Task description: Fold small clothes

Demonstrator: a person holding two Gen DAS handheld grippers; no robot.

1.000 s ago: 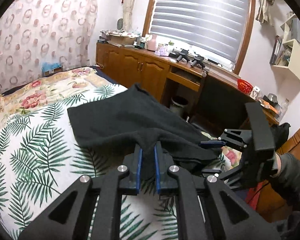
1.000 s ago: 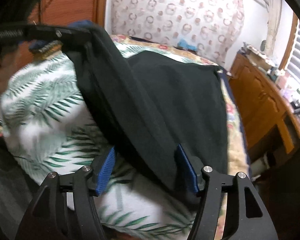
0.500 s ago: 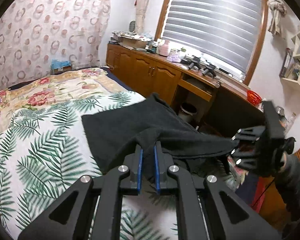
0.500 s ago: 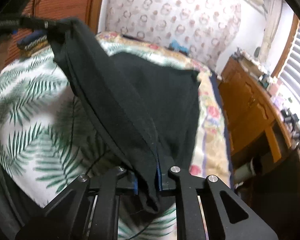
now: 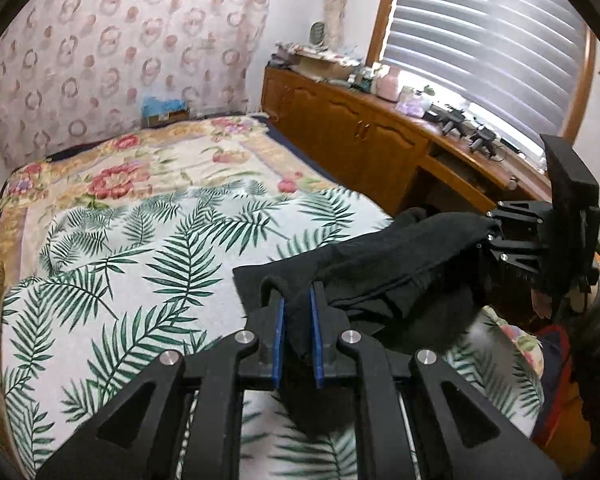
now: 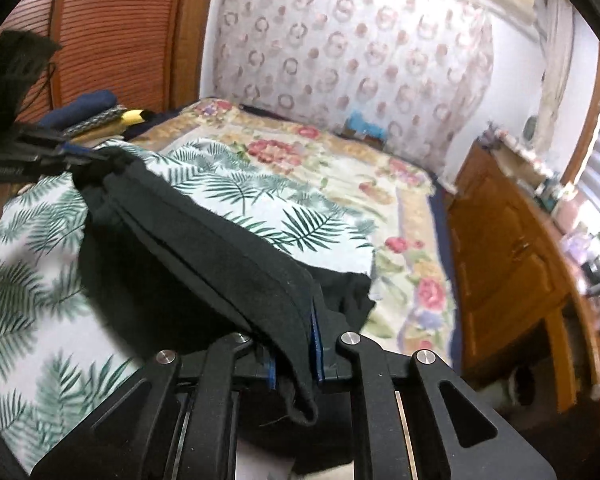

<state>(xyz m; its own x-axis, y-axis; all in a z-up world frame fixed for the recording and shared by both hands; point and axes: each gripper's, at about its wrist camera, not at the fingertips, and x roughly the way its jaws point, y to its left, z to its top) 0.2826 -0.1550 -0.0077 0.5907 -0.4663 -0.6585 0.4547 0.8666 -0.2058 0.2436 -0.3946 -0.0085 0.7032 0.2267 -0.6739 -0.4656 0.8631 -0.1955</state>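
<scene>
A black garment [image 5: 384, 264] hangs stretched between my two grippers above the near edge of the bed. My left gripper [image 5: 297, 312] is shut on one end of it, the cloth pinched between the blue pads. My right gripper [image 6: 294, 344] is shut on the other end; it also shows in the left wrist view [image 5: 496, 236] at the right. In the right wrist view the garment [image 6: 204, 240] runs as a folded band up to the left gripper [image 6: 80, 158] at far left. Its lower part sags toward the bedspread.
The bed carries a palm-leaf sheet [image 5: 120, 264] over a floral cover [image 5: 148, 164]. A wooden cabinet and desk [image 5: 364, 136] with clutter run along the right under the window blinds. Folded items [image 6: 96, 116] lie at the bed's far corner by a wooden door.
The right gripper closed on the garment's edge a second ago. Both grippers then pulled the garment off the bed toward the near edge, bunching it from a spread sheet into a hanging band.
</scene>
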